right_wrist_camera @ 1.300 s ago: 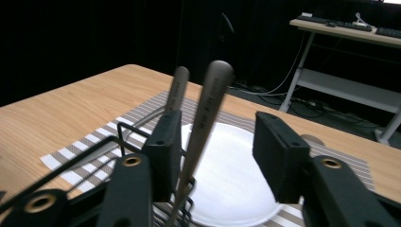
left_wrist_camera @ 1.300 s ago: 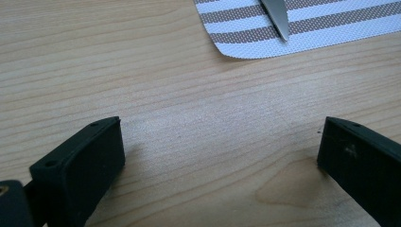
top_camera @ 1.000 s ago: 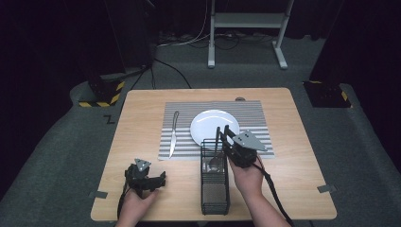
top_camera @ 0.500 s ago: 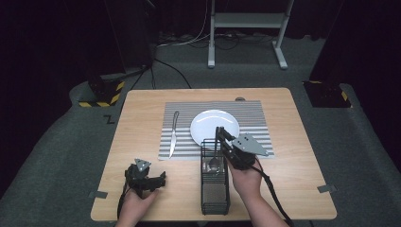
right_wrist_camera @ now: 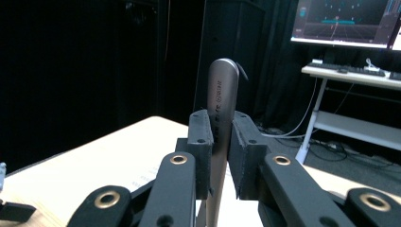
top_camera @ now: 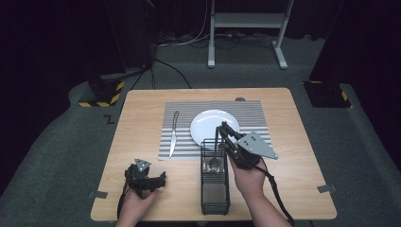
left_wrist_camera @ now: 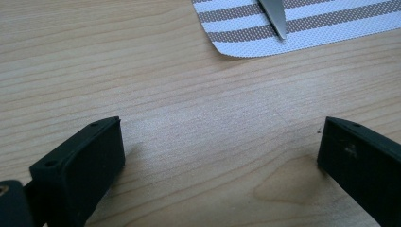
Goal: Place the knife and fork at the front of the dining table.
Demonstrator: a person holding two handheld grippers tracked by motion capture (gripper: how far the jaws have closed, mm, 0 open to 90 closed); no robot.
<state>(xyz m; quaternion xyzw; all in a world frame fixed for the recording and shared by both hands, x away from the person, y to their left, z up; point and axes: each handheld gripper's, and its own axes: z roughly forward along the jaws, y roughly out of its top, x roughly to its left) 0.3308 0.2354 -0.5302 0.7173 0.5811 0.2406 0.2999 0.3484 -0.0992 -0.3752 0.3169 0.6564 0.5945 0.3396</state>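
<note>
Dark curtains and grey carpet surround the pale wooden desk. Nearest the person, the left tongs rest low on the desk beside the black wire cutlery basket, where they sat a second ago. Their own view shows the jaws spread wide over bare wood, gripping nothing, with a corner of the grey-and-white striped placemat and the tip of the steel table knife beyond. The right tongs have risen since the earlier frame; their jaws have just been closing and now pinch the handle of a brushed-steel spoon, whose bowl hangs inside the basket. The right gripper view reveals the handle standing upright between the pads, something the high view hardly resolves. Farther off lies the round white plate.
</note>
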